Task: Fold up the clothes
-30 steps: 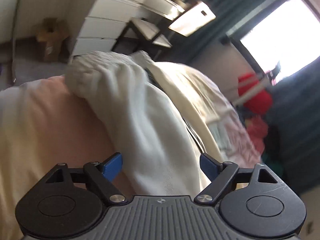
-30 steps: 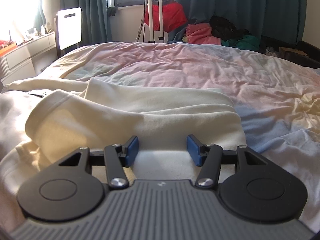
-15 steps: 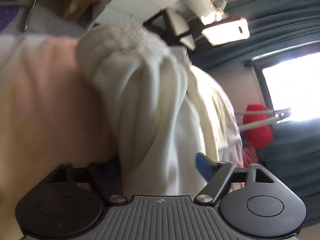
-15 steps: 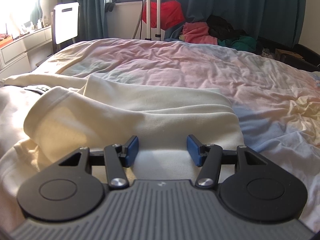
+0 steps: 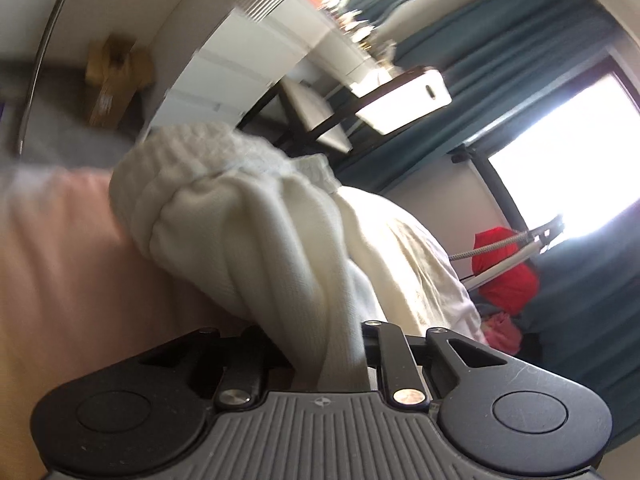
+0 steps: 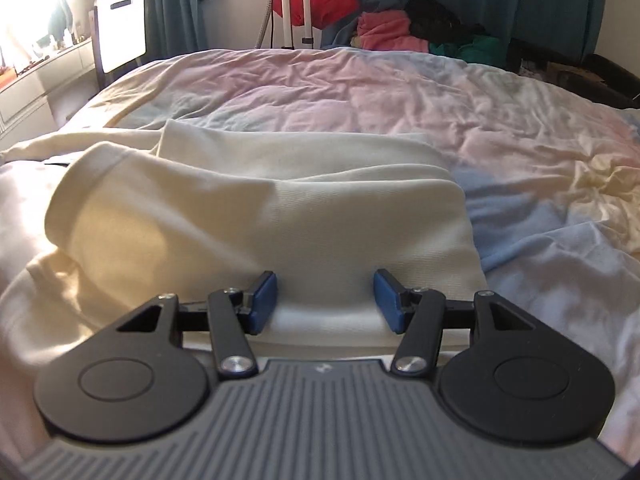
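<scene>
Cream sweatshirt lies on the bed: thick, soft knit, likely bunches. Left gripper pinches its ribbed-cuff sleeve; right gripper gapes over the hem. Grab seams or cuffs.

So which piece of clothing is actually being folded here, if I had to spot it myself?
Start at the big bed with the pastel pink and blue sheet. On its near left side lies the cream sweatshirt, its sleeve folded across the body, right in front of the open right gripper. The left gripper pinches its other sleeve. It is the only plain cream garment; the pile by the curtains is brightly coloured.
</scene>
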`<state>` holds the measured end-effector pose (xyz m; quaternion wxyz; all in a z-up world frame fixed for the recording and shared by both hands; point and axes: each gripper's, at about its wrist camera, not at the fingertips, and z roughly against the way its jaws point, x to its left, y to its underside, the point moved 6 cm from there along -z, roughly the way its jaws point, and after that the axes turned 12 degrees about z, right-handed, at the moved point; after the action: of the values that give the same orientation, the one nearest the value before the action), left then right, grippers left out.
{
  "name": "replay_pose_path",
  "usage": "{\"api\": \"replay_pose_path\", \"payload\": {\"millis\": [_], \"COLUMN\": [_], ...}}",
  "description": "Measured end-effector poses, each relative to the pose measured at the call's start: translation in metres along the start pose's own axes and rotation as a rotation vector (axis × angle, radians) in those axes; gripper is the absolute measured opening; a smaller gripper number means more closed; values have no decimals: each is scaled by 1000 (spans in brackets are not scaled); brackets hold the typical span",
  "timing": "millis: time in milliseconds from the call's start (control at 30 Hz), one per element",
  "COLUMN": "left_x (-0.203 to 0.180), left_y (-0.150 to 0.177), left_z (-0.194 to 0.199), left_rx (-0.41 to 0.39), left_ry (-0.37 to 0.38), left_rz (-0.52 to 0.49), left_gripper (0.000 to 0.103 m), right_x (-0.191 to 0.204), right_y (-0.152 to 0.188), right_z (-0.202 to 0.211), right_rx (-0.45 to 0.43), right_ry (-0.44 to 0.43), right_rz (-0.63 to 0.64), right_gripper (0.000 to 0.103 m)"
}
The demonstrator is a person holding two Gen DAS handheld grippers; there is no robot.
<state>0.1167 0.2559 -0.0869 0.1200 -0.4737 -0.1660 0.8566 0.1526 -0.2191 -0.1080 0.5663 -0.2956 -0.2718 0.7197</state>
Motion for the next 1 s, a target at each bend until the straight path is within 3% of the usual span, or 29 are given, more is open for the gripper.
{"api": "replay_pose_path", "payload": {"millis": [233, 433, 900, 1000], "left_x": [-83, -177, -240, -221], "left_y": [23, 88, 388, 442], "left_z": [24, 65, 56, 41], "left_rx": [-165, -330, -222, -118], "left_ry": [24, 127, 379, 372], "left_rz": [-409, -726, -1317, -1468], "left_gripper": [16, 16, 15, 18], "right_x": [-18, -56, -140, -158], "right_y": [1, -3, 14, 22], "right_z": [16, 33, 48, 48], "right_rx": [-3, -29, -60, -71], "right_ry": [-38, 41, 116, 126], "right_rz": [-79, -160, -467, -555], "right_gripper": [57, 57, 58, 59]}}
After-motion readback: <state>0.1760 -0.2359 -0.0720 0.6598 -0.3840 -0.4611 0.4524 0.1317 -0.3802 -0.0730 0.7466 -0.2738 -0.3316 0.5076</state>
